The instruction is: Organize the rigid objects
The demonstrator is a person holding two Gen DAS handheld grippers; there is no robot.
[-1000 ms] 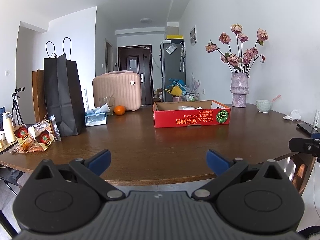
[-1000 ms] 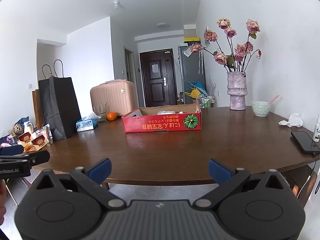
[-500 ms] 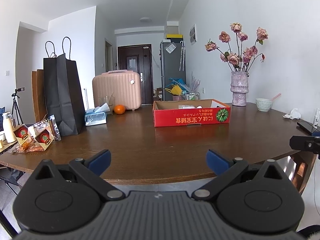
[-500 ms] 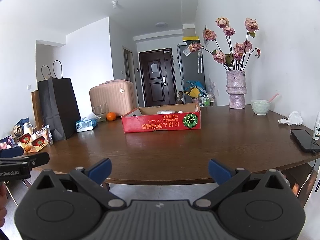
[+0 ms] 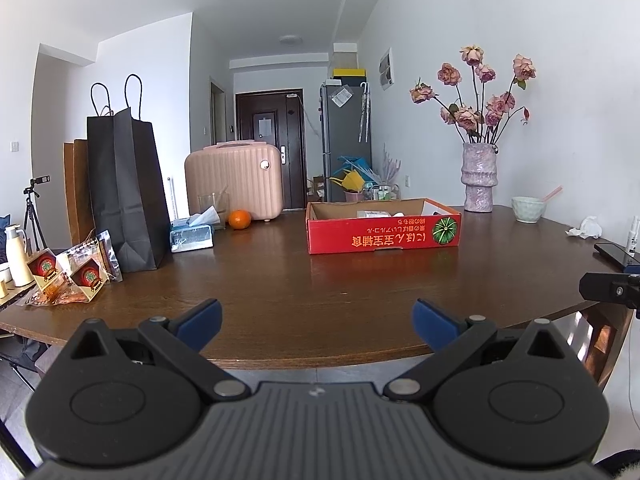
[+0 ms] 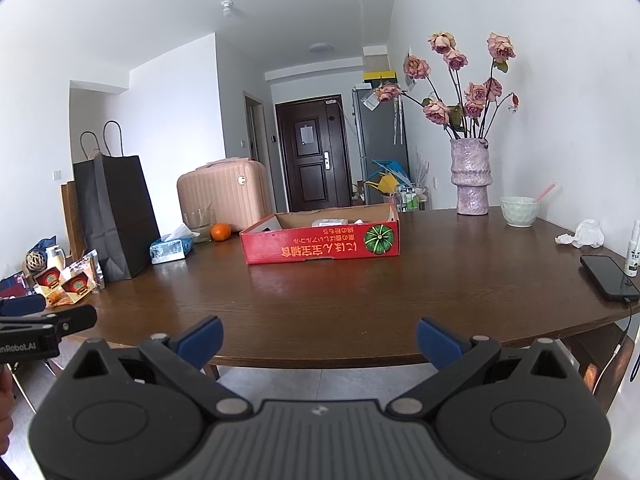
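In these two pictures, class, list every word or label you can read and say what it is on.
"nRobot.AI": partial, on the left tool body.
Red box: yellow Japanese print, upside down, not legible.
Snack packets, spray bottle, fridge notes: too small.

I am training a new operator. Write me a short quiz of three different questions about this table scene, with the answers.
1. True or false: the left tongs hold an object.
2. Multiple choice: what lies just left of the orange? A) phone B) tissue box C) bowl
3. Fill in: the red cardboard box has a green ____ printed on its front.

Key:
1. False; both the left and the right tongs are open and empty.
2. B, the tissue box.
3. Pumpkin.
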